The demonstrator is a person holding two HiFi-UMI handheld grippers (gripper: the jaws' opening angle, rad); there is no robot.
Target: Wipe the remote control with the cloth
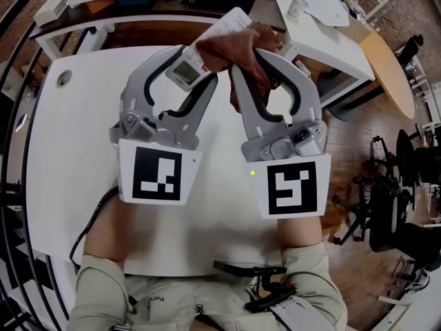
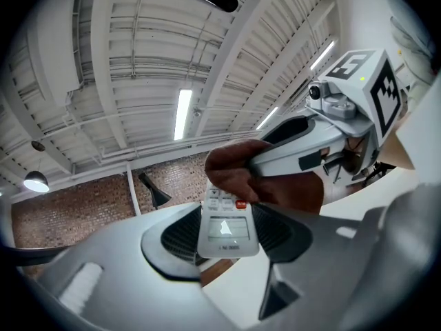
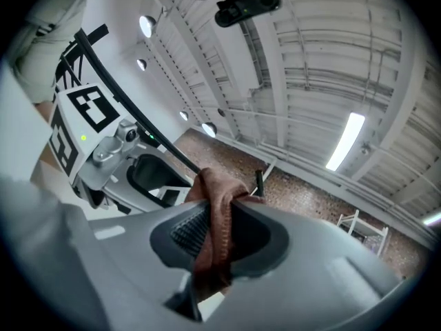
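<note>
remote control (image 1: 185, 71) sits between the jaws of my left gripper (image 1: 196, 66), held up in the air above the far part of the white table (image 1: 76, 157). my left jaws stand partly open, just as wide as the remote's body, and their ribbed pads (image 2: 178, 236) press on its two long sides. in the left gripper view its small display (image 2: 227, 227) faces me from between the pads, with a red button (image 2: 240, 204) just beyond it. the rest of the button end runs away from me and disappears under the cloth (image 1: 238, 47).

my right gripper (image 1: 256, 59) is just to the right of the left one, and both point away from me with their marker cubes toward my head. its jaws are almost together and pinch a fold of the brown cloth. in the right gripper view the fabric fills the narrow gap between the dark pads and hangs out below them toward me. beyond the tips the cloth bunches into a wad that lies on the far end of the remote, touching it. in the left gripper view one right jaw reaches in from the right across the top of that wad. the display end of the remote is bare of cloth.
</note>
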